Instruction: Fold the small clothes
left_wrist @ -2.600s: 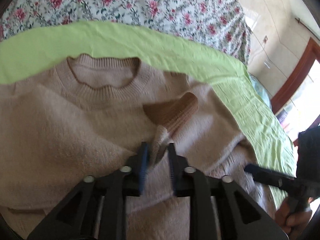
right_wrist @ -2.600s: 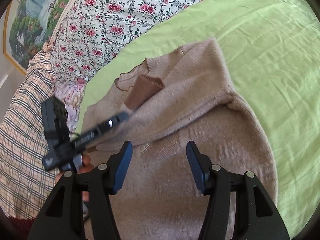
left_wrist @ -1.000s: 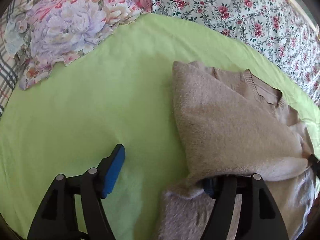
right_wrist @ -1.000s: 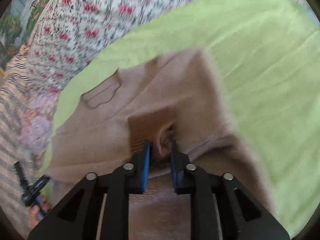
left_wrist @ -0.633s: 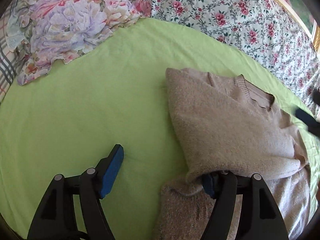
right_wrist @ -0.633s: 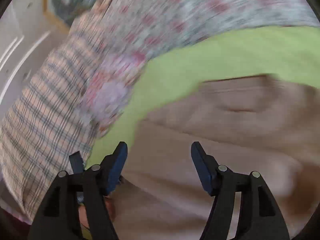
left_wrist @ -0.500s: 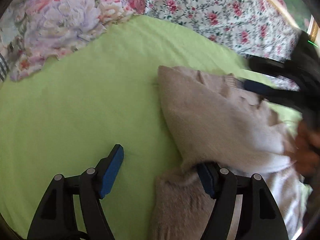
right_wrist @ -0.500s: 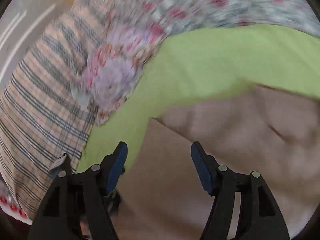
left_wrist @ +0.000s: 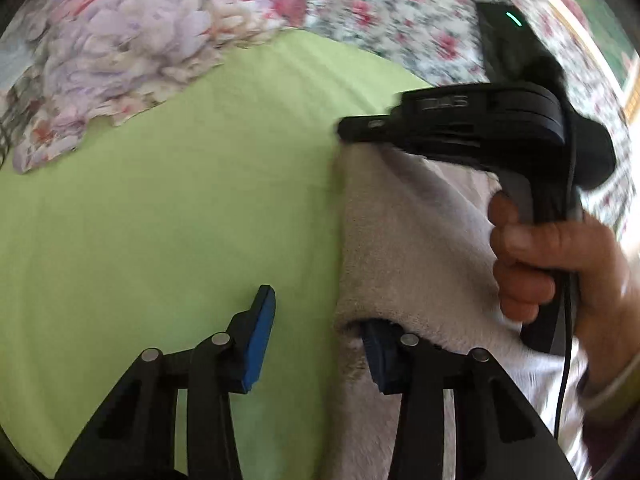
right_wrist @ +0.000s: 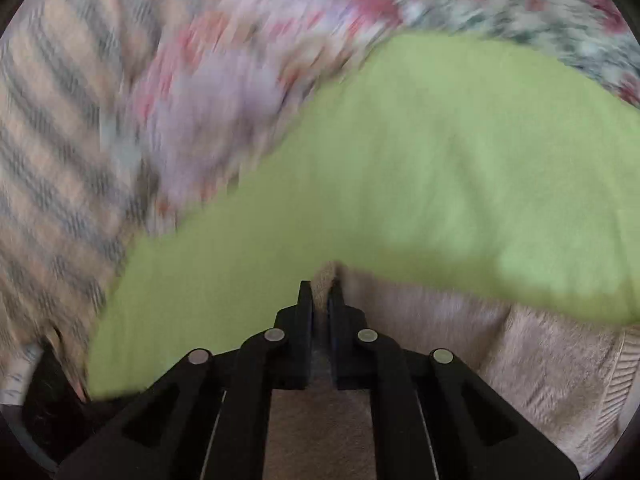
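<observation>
A beige knit sweater [left_wrist: 416, 248] lies partly folded on a green sheet [left_wrist: 180, 200]. My left gripper [left_wrist: 316, 340] is open; its right finger is tucked under the sweater's folded left edge and its left finger [left_wrist: 256, 336] rests over bare sheet. My right gripper [right_wrist: 320, 300] is shut on the sweater's far left corner [right_wrist: 326, 276]. In the left wrist view the right gripper's body [left_wrist: 480, 120] sits over the sweater's top, held by a hand [left_wrist: 552, 260].
Floral pillows [left_wrist: 120, 52] and a flowered bedspread [left_wrist: 400, 12] lie beyond the green sheet. A plaid fabric [right_wrist: 52, 152] is at the left in the blurred right wrist view. Bare green sheet [right_wrist: 460, 168] spreads ahead of the right gripper.
My right gripper swung across to the sweater's far left corner and closed on it. My left gripper stayed open at the sweater's left edge.
</observation>
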A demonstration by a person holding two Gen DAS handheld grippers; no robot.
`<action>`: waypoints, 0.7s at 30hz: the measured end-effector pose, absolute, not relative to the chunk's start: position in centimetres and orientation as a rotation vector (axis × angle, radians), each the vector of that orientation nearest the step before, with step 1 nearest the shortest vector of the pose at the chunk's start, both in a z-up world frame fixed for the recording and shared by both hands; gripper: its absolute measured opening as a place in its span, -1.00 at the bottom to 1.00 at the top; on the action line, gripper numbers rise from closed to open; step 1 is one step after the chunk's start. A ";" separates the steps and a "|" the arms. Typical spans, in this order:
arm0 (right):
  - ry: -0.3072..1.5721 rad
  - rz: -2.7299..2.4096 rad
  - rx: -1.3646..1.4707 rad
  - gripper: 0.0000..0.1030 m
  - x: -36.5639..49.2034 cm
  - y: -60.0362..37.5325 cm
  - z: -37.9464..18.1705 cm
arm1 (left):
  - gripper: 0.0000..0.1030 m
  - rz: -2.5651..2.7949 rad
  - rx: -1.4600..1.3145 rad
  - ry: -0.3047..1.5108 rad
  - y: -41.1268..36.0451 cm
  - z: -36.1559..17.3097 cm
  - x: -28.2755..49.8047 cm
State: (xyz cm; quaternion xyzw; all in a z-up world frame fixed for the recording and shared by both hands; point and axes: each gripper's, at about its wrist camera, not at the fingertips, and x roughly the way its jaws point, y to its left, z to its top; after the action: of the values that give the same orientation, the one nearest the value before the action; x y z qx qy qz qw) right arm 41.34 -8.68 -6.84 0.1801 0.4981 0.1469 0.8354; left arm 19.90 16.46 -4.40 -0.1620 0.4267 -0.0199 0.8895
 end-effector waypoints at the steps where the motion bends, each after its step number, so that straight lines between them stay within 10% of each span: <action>1: 1.057 0.300 0.393 -0.83 41.4 -8.9 -7.3 | -0.15 -0.046 -0.348 0.893 16.6 -4.6 20.1; 5: 1.071 0.294 0.401 -0.67 40.0 -9.2 -6.9 | -0.05 -0.097 -0.343 0.912 16.9 -4.3 19.2; 9: 0.920 0.240 0.448 -0.09 33.4 -12.4 -1.8 | 0.23 -0.159 -0.331 0.934 17.7 -3.8 17.3; 21: 0.896 -0.357 0.595 -0.08 9.0 -29.5 -1.2 | 0.49 -0.248 -0.467 0.946 19.6 -2.2 22.8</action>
State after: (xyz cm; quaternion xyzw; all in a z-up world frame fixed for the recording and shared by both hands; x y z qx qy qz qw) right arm 8.97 -29.50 -1.15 0.2818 0.4245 -0.1691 0.8437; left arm 22.80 19.62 -2.19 -0.2222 0.4501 -0.1182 0.8568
